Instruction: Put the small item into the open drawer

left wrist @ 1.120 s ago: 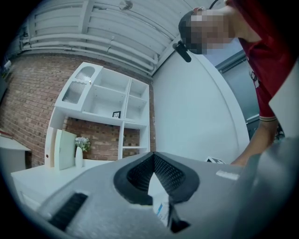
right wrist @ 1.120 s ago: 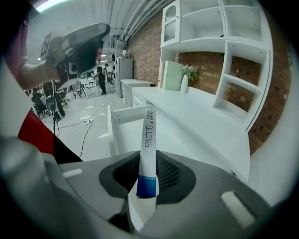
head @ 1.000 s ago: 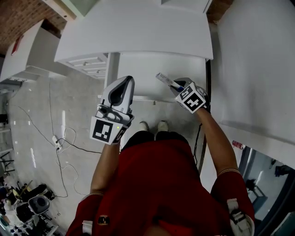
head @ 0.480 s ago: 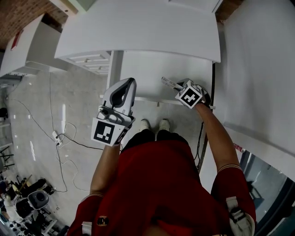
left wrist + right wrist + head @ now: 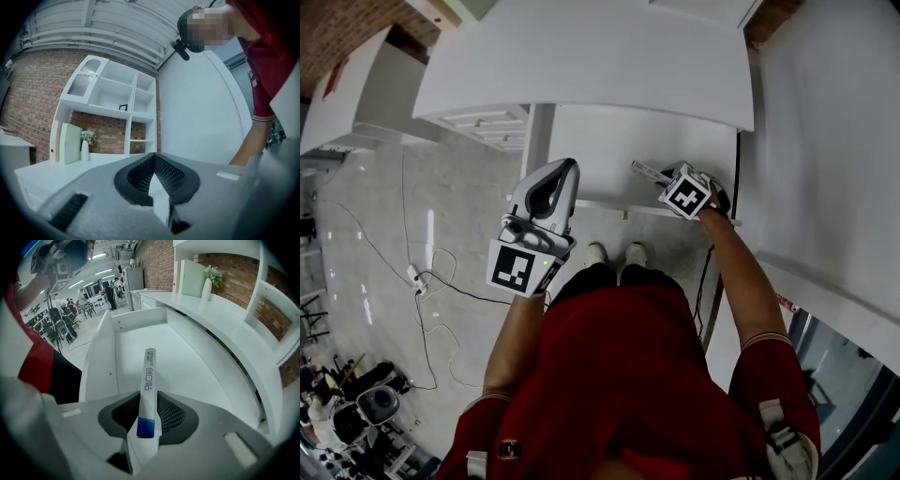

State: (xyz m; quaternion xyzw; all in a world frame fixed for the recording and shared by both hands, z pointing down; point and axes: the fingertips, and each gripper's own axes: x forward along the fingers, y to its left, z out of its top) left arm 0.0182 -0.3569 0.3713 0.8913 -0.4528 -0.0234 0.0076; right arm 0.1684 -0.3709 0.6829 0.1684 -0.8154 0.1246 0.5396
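- Right gripper view: the slim white cardboard carton (image 5: 149,390) with a blue end and printed lettering stands between the two dark ribbed pads of the right gripper (image 5: 148,402). Its blue end is nearest the camera, and its long body points out over the drawer.
- The right gripper's jaws are opening. Both pads look to be touching the carton's sides, and the carton is held off the drawer floor rather than resting on it.
- The open white drawer (image 5: 187,366) lies directly under and ahead of the carton. Its floor shows nothing lying on it, and its walls are visible on the left and at the far end.
- Head view: the carton projects from the right gripper above the pulled-out drawer, which sits below the white countertop (image 5: 581,66).
- The left gripper (image 5: 153,159) has its pads drawn together at the tips with nothing between them. It hangs to the left of the drawer, above the pale floor (image 5: 459,216), and takes no part in the work.
- Progress, as judged: the drawer is open and the carton has been brought over it, so release appears to be in hand.
- Outstanding: the carton is not yet lying in the drawer, so the task cannot be marked complete.
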